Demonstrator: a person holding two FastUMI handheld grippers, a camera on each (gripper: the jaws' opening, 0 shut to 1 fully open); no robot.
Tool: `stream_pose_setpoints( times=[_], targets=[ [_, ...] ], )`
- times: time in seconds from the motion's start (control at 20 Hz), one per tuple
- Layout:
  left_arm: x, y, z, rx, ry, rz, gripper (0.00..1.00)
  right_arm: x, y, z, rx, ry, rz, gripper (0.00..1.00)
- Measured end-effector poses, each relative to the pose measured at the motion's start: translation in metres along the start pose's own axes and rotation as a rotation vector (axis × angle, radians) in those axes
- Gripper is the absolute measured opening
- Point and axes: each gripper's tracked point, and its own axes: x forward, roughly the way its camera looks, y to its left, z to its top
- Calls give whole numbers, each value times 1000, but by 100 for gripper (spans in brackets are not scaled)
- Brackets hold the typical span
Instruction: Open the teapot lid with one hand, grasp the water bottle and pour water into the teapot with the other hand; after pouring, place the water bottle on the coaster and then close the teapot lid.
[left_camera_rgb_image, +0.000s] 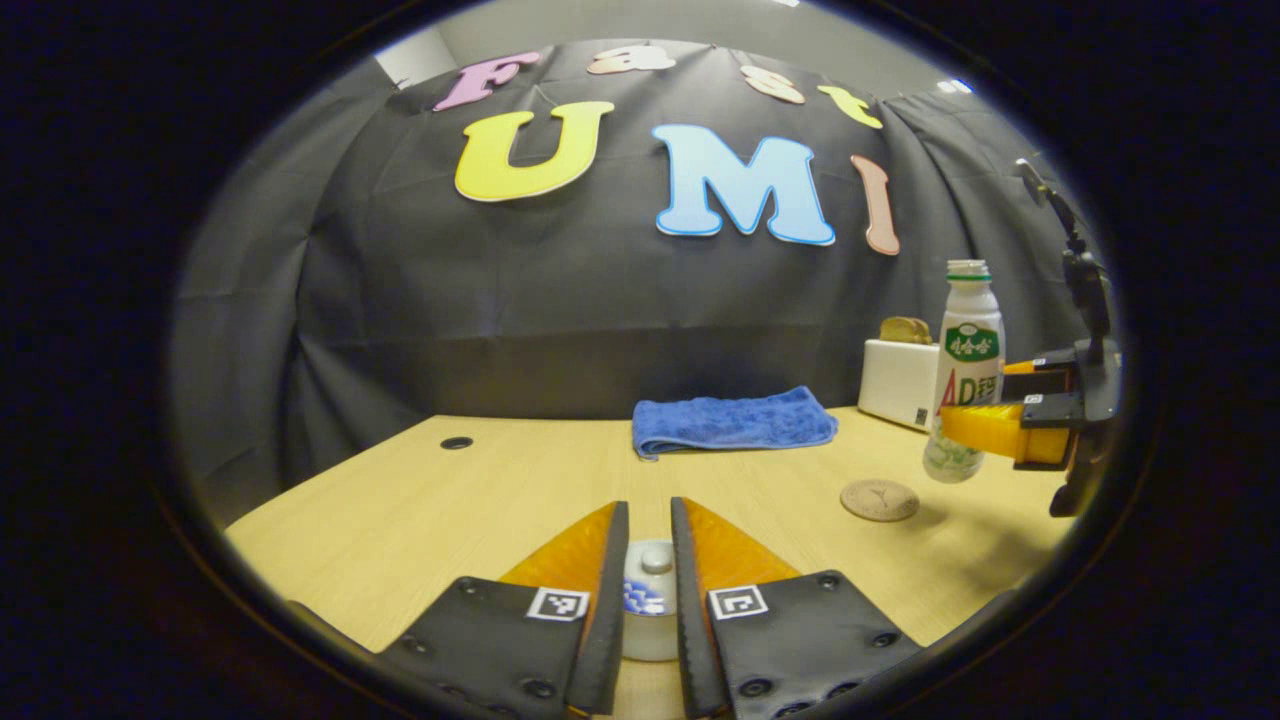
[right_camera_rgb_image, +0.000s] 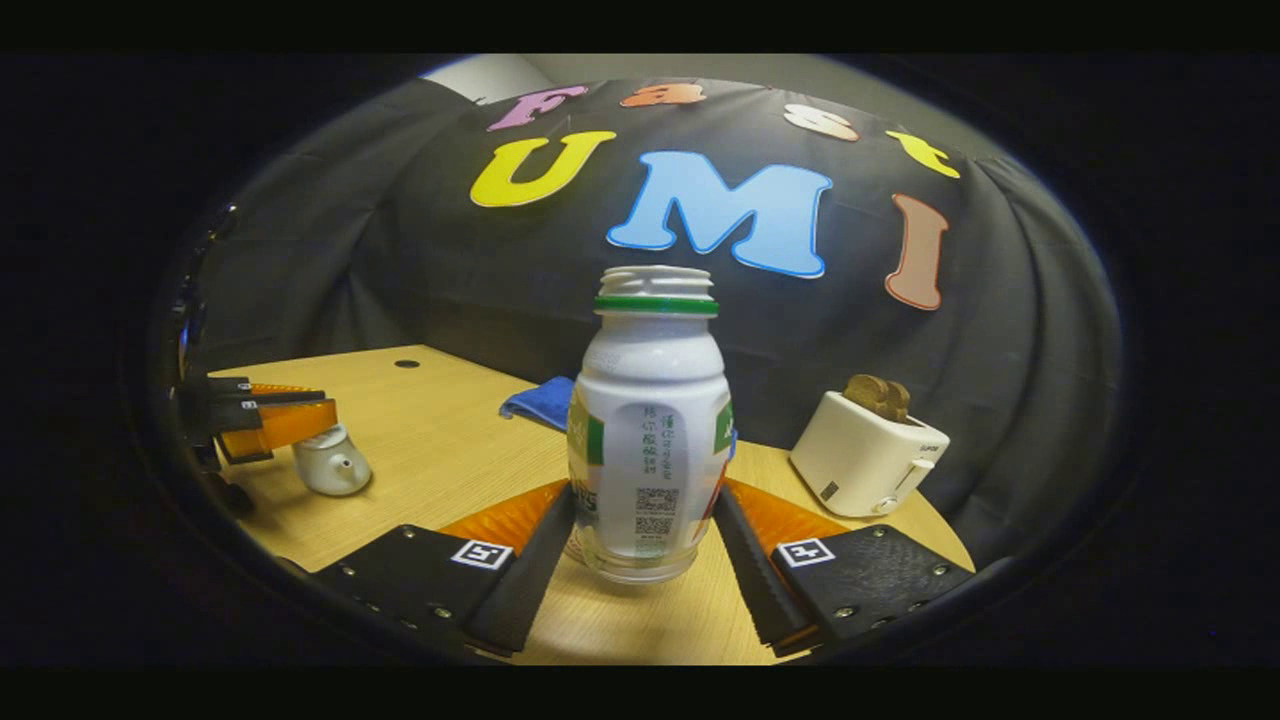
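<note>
The teapot (right_camera_rgb_image: 332, 462) sat on the table (left_camera_rgb_image: 420, 510), small and white, with its spout pointing toward the right gripper's camera. In the left gripper view its lid (left_camera_rgb_image: 652, 570) lay between the left gripper (left_camera_rgb_image: 650, 560) fingers, which stood close on either side of the knob; I could not tell whether they pressed on it. In the right gripper view that same gripper (right_camera_rgb_image: 270, 420) hung just over the pot. The bottle (right_camera_rgb_image: 652, 430) stood upright, its cap off and its neck open, lifted a little off the tabletop, and the right gripper (right_camera_rgb_image: 645, 525) had both fingers clamped against its lower sides. From the left gripper view, the bottle (left_camera_rgb_image: 962, 375) hung at the right with that gripper (left_camera_rgb_image: 985, 425) around it, and the round coaster (left_camera_rgb_image: 879, 499) lay on the wood just below and to the left, apart from the bottle. A folded blue cloth (left_camera_rgb_image: 733, 421) lay at the far edge of the table. Behind the bottle stood a white toaster (right_camera_rgb_image: 868, 455) with a slice of bread (right_camera_rgb_image: 877, 396) poking out of its top.
</note>
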Motion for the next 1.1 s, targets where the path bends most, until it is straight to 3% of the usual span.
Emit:
stream_pose_setpoints(
  times=[0.35, 0.65, 1.1],
  targets=[
    [-10, 10, 4, -44, -26, 4, 34, 38, 8, -2, 91, 5, -13, 81],
    [-15, 14, 11, -68, -53, 3, 34, 69, 8, -31, 155, 62, -30, 81],
    [-19, 19, 9, -88, -52, 8, 34, 77, 5, -41, 204, 74, -33, 81]
  ],
)
